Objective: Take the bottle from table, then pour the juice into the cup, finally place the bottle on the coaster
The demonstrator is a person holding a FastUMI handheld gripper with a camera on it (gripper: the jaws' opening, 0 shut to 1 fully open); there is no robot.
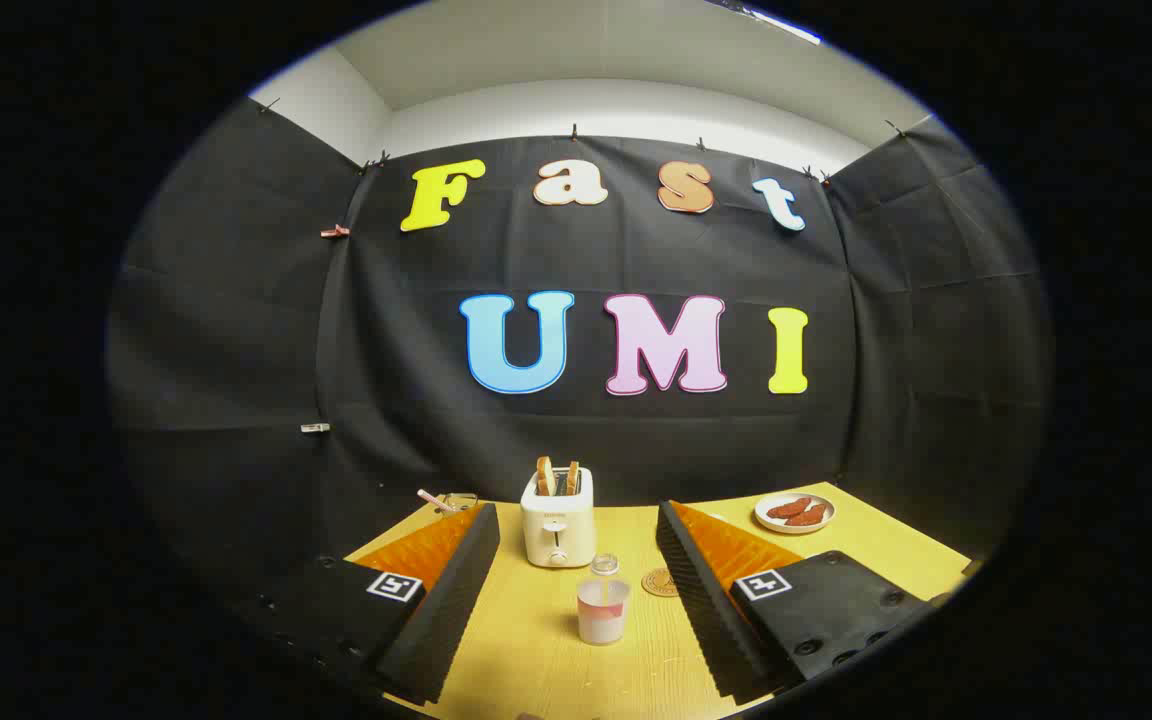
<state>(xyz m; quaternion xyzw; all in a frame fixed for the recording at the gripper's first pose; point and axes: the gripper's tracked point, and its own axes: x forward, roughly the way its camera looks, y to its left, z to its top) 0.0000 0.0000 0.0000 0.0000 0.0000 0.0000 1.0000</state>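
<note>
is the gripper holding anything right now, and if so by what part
Nothing is held. The gripper is open, its fingers spread wide, with the bottle standing free between them.

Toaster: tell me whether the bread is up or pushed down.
Up: two slices stick out of the toaster, beyond the open claw.

The tabletop [526, 640] is a warm yellow with fine wood grain running along it; on it the toaster [558, 518] is cream-white with golden-brown toast slices [556, 477] showing at its top; the plate [794, 513] is white and carries reddish-brown pieces [798, 510]. The cup [603, 610] is clear and translucent, with a pink tint in its upper part and milky white below; the bottle [604, 565] behind it is clear glass; the coaster [661, 582] is tan with a darker printed ring pattern.
</note>
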